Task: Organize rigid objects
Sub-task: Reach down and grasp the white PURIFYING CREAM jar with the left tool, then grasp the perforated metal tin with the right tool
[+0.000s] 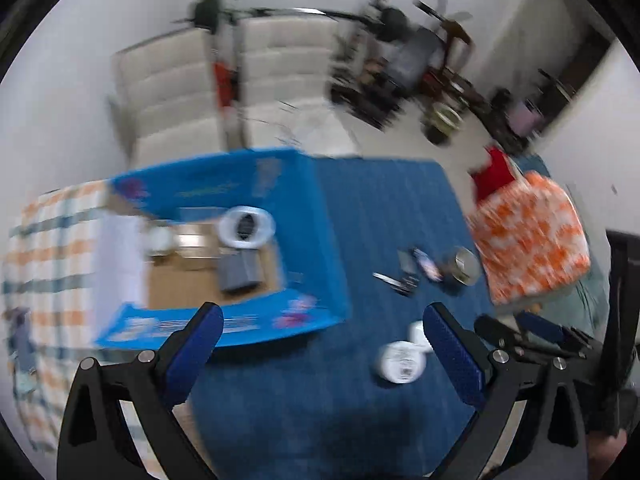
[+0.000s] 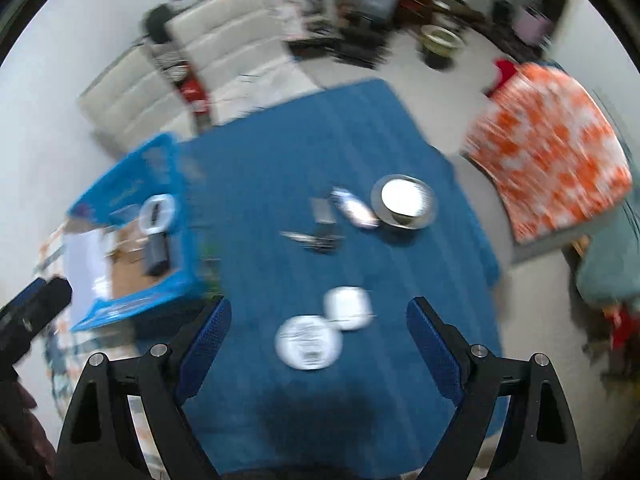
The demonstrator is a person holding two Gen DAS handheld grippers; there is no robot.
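above the blue bench [image 2: 360, 128], both pairs of fingers stood released, grasping nothing.
two white round tubs [image 2: 308, 342] lay between the right gripper [image 2: 319, 332] fingers; the blue box [image 1: 316, 216] sat beside the left gripper [image 1: 324, 338].

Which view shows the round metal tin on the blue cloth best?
The right wrist view: the round metal tin sits near centre, its shiny top facing the camera. The left wrist view shows it smaller, side-on and blurred.
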